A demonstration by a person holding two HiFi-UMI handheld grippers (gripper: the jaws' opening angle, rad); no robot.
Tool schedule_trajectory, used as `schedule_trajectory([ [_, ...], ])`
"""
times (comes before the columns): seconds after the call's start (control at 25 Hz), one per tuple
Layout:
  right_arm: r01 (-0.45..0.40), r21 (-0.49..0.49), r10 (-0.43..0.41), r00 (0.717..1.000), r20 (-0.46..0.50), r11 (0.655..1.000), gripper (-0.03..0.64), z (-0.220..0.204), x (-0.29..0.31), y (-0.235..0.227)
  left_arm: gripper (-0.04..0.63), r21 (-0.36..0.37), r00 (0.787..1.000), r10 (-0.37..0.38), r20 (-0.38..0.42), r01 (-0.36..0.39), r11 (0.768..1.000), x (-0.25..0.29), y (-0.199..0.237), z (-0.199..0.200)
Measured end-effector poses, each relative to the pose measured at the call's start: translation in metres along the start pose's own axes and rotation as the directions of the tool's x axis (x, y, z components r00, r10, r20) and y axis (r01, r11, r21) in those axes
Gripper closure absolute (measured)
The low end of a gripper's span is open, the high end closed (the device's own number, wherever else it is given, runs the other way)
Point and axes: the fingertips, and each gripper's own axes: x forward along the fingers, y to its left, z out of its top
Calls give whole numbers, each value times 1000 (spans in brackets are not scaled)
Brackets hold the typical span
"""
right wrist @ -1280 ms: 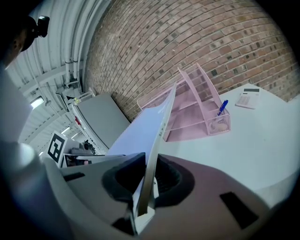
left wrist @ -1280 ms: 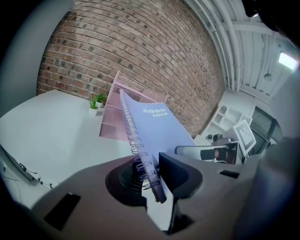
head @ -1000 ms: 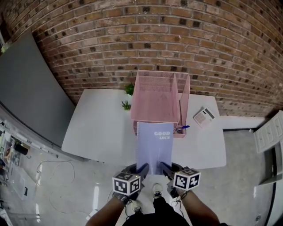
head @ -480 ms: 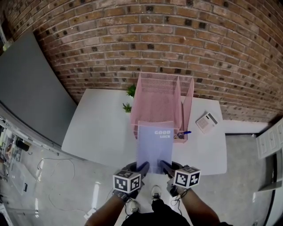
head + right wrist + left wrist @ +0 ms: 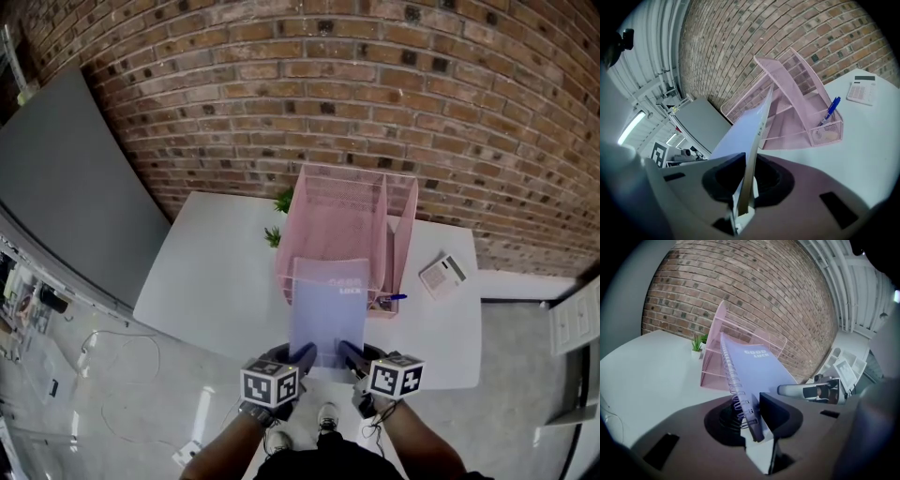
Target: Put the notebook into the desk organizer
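Note:
A lavender spiral notebook (image 5: 326, 309) with "GOOD LUCK" on its cover is held up between both grippers, tilted toward the pink mesh desk organizer (image 5: 342, 220). Its far edge overlaps the organizer's front. My left gripper (image 5: 302, 354) is shut on the near corner at the spiral-bound edge (image 5: 740, 399). My right gripper (image 5: 347, 352) is shut on the opposite near corner. In the right gripper view the notebook (image 5: 740, 131) runs edge-on from the jaws toward the organizer (image 5: 797, 93). In the left gripper view the organizer (image 5: 715, 357) stands behind the notebook (image 5: 761, 364).
The organizer stands on a white table (image 5: 206, 272) against a brick wall. A blue pen (image 5: 389, 299) sits in its front right cup. A calculator (image 5: 442, 274) lies to the right, and two small green plants (image 5: 281, 202) stand to the left. A grey panel leans at the far left.
Both grippers have carried the notebook forward toward the organizer. Its far edge now reaches further over the organizer's front than before.

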Motion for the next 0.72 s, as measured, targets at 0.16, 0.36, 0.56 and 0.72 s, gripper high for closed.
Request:
schedule_trajectory([
  [0.16,-14,-2,14,1000,-7,1000,561,9,4,-4,502,-11,1000,21,8,-20,1000,6,2,6],
  [0.36,-24,-12,24,1000,-15,1000,560,18,10,-8,502,-32,998,51,25,-50,998,11,6,14],
  [0.56,-16,2,16,1000,-10,1000,557,25,17,-10,503,-41,998,56,34,-54,998,14,12,23],
  [0.72,11,14,-11,1000,4,1000,539,30,23,-14,505,-40,999,37,40,-36,999,16,17,32],
])
